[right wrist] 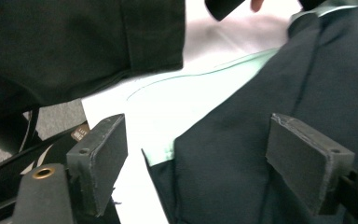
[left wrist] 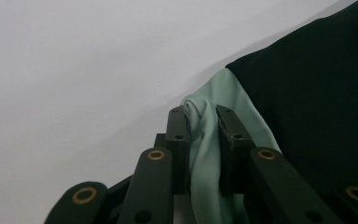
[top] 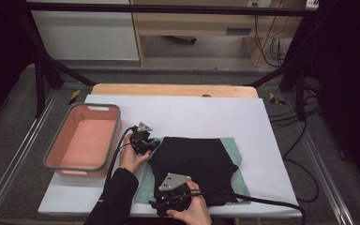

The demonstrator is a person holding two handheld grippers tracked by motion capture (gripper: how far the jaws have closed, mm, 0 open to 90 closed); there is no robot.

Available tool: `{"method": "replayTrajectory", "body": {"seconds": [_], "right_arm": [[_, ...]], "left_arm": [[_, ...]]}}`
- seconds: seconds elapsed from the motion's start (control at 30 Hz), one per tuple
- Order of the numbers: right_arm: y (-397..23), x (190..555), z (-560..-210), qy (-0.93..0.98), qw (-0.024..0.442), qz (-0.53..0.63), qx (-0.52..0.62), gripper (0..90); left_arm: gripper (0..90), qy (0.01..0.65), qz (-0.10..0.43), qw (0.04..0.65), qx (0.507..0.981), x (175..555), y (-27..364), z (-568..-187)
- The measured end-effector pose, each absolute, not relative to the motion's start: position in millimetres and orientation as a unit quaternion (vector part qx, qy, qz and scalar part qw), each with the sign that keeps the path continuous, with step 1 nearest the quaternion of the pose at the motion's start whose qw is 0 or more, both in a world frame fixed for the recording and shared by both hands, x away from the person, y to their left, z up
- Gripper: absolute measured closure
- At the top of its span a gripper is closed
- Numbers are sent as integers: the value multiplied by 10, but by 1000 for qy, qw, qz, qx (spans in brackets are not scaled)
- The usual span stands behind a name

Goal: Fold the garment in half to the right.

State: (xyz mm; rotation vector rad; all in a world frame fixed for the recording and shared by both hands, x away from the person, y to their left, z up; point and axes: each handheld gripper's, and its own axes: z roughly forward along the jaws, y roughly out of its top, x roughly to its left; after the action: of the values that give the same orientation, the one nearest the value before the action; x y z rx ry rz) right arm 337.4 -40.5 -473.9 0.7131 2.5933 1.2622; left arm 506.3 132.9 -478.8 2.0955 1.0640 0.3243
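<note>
A black garment (top: 192,164) lies flat on a pale green cloth (top: 234,150) spread over the white table sheet. My left gripper (top: 151,146) is at the cloths' upper left corner. In the left gripper view, the left gripper (left wrist: 205,116) is shut on a bunched corner of the green cloth (left wrist: 200,154), with the black garment (left wrist: 317,102) just to its right. My right gripper (top: 157,205) is at the near left corner, by the table's front edge. Its jaws stand apart in the right gripper view (right wrist: 205,144), on either side of the black garment's corner (right wrist: 242,154), and the pads do not press it.
A pink bin with a grey rim (top: 56,154) stands at the left of the white sheet (top: 192,112). The person's dark sleeve (right wrist: 74,42) crosses near the right gripper. A cable (top: 272,202) trails right along the front edge.
</note>
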Motion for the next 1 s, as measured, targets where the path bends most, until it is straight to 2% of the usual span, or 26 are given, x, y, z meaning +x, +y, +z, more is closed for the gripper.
{"method": "replayTrajectory", "body": {"seconds": [0.2, 0.53, 1.0], "right_arm": [[-330, 3362, -4818, 881, 87, 402, 233, 300], [-270, 3336, -4856, 886, 116, 388, 227, 345], [-308, 3382, -4808, 888, 133, 373, 233, 662]], "left_arm": [[764, 415, 127, 376, 819, 5062, 1330, -4790], [764, 417, 125, 377, 817, 5061, 1334, -4792], [764, 420, 123, 382, 814, 5062, 1342, -4799]]}}
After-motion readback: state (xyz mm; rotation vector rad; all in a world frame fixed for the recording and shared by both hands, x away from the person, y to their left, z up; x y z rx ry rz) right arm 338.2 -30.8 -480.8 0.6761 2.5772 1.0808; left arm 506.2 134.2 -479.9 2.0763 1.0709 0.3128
